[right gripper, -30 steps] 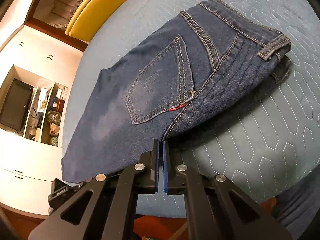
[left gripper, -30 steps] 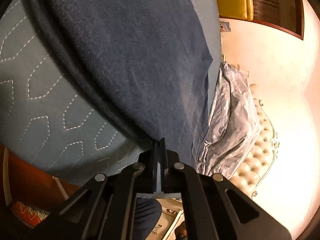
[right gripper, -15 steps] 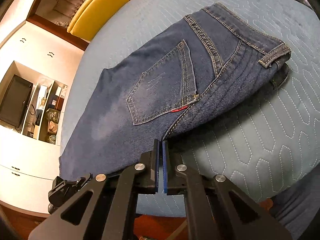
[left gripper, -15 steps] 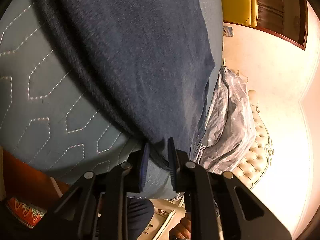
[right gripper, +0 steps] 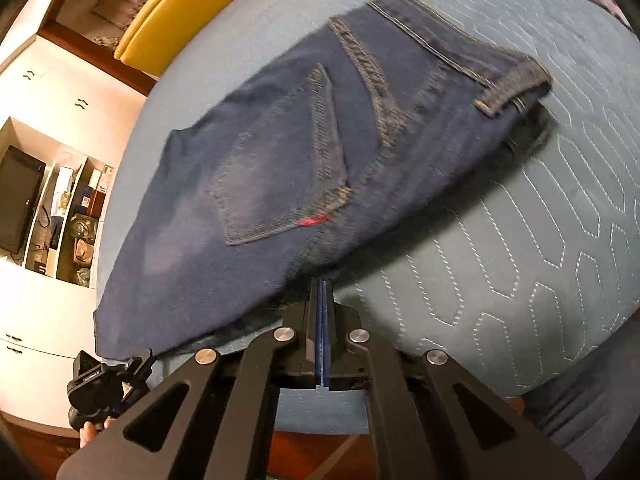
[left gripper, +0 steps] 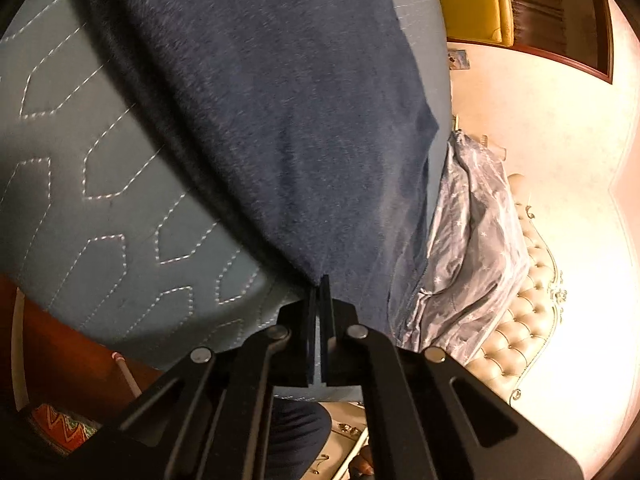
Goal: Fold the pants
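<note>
Denim pants (right gripper: 320,168) lie folded on the teal quilted bed (right gripper: 540,240), waistband toward its far edge. Left tongs (left gripper: 320,280) are pressed together, pinching the pants' near edge; right tongs (right gripper: 321,282) are likewise pressed together on the pants' near fold.

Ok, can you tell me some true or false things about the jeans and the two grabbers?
1. The jeans lie on a blue quilted bedspread. True.
2. The left gripper is wide open. False: it is shut, pinching the denim edge.
3. A back pocket with a small red tag faces up. True.
4. The chair behind the bed is green. False: it is yellow.
5. The right gripper is shut at the jeans' near edge. True.
</note>
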